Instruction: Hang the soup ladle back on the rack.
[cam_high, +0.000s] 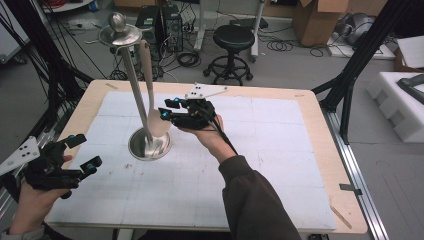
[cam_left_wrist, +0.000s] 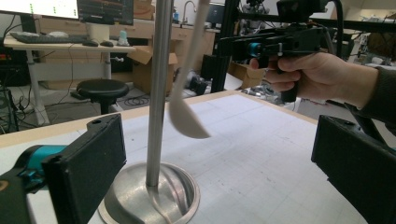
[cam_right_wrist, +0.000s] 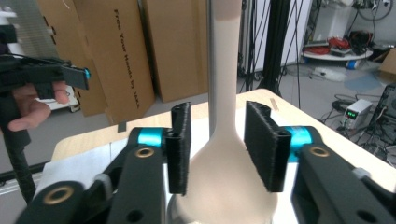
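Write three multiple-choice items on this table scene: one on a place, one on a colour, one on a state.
1. Where does the spoon hang?
A. From the metal stand
B. Flat on the table
C. On the stool

2. What colour is the spoon?
A. Red
B. Pale cream
C. Black

3. How do the right gripper jaws stand?
A. Clamped on the stand's pole
B. Apart on either side of the spoon
C. Shut far from the spoon

Answers: 1 A, its handle runs up to the stand's top disc. 2 B, it shows off-white in the left gripper view. 3 B, gaps show between pads and spoon neck.
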